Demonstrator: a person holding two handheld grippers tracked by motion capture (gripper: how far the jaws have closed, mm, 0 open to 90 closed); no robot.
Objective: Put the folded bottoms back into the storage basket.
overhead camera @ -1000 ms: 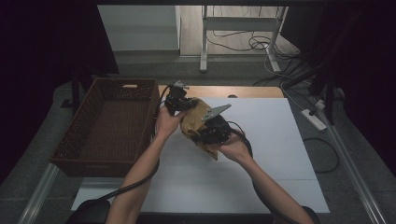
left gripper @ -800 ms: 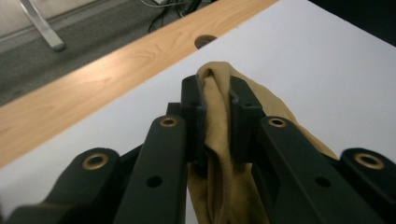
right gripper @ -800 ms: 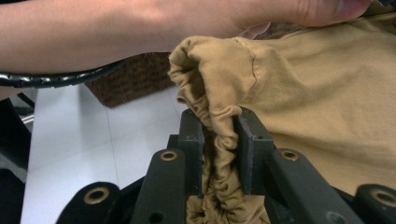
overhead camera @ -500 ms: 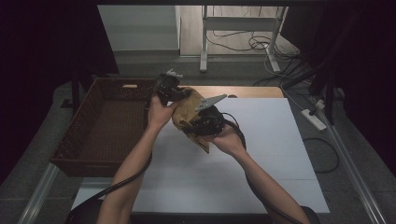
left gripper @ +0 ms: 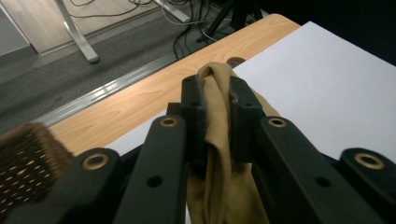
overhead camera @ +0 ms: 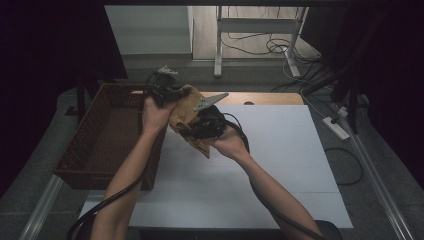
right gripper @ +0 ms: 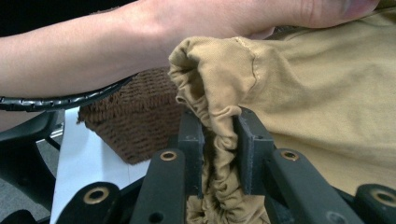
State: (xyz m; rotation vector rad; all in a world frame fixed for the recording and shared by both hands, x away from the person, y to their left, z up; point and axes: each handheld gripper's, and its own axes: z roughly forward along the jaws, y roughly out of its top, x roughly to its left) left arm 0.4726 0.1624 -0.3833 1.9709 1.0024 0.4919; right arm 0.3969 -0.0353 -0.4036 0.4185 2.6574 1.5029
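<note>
Cloth [overhead camera: 186, 111], tan and bunched, hangs above the white mat [overhead camera: 280, 150] beside the basket [overhead camera: 107, 135]. The left gripper [left gripper: 215, 100] pinches one fold, the right gripper [right gripper: 219, 135] clamps a gathered edge. Its long axis runs from the upper left down to a low corner toward the person.

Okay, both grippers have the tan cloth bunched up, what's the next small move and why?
Probably carry the tan cloth left and lower it over the brown basket. The left gripper and right gripper both clamp it, lifted off the white table, right beside the basket's rim.
</note>
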